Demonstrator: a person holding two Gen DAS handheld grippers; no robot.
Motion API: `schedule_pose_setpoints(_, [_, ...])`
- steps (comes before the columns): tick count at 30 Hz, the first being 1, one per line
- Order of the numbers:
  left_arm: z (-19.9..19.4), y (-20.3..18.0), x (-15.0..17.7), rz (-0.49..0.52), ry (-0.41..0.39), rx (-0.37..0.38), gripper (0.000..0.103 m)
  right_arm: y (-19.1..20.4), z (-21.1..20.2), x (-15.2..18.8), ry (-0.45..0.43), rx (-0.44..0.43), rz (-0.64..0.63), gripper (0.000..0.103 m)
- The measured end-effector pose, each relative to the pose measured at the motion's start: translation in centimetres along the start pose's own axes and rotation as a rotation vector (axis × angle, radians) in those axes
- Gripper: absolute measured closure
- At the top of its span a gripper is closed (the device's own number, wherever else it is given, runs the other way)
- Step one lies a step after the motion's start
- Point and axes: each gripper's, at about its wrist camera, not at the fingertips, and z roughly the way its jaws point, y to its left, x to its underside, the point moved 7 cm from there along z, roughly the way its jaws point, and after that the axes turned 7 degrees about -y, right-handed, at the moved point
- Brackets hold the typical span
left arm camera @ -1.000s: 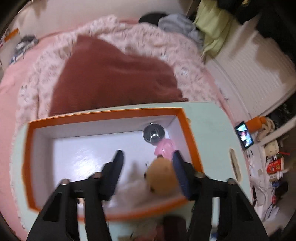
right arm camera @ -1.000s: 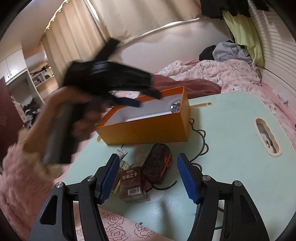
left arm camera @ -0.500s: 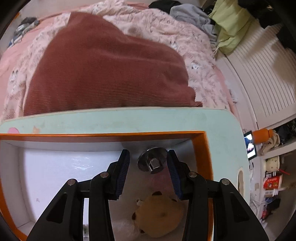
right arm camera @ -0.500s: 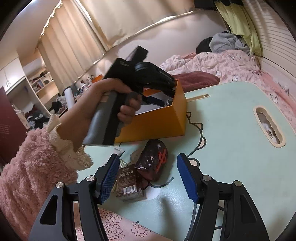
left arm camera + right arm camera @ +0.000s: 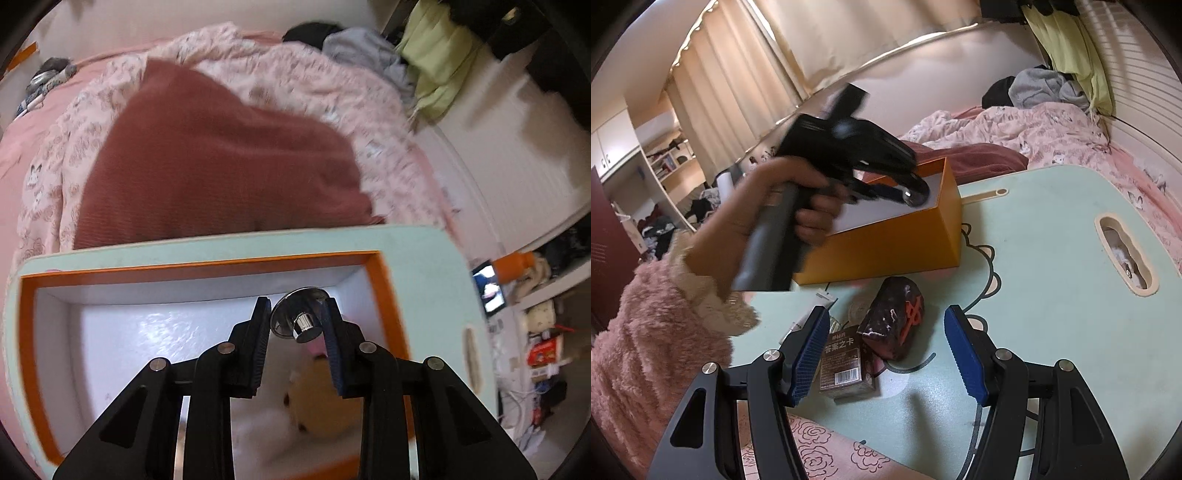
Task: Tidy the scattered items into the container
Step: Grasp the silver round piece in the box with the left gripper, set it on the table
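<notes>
Where the left gripper (image 5: 297, 317) clamps a chrome knob (image 5: 300, 320) inside the orange box (image 5: 207, 266), a blurred plush toy (image 5: 321, 398) lies half-hidden below; the right gripper (image 5: 886, 350) gapes, holding nothing, over a dark pouch (image 5: 895, 321) and card box (image 5: 844, 363).

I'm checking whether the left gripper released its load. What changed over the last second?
The left gripper let the tan plush toy go into the orange box, moved forward and closed its fingers around the shiny metal knob near the box's far right corner. The right gripper stayed open above the brown card box and dark pouch, neither of which moved.
</notes>
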Motion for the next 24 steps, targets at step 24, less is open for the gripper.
schedule_pose_setpoints(24, [-10.8,5.9,15.6,0.022,-0.282,-0.133,0.07,0.0,0.1,-0.9,0.019,0.031,-0.022,0.039])
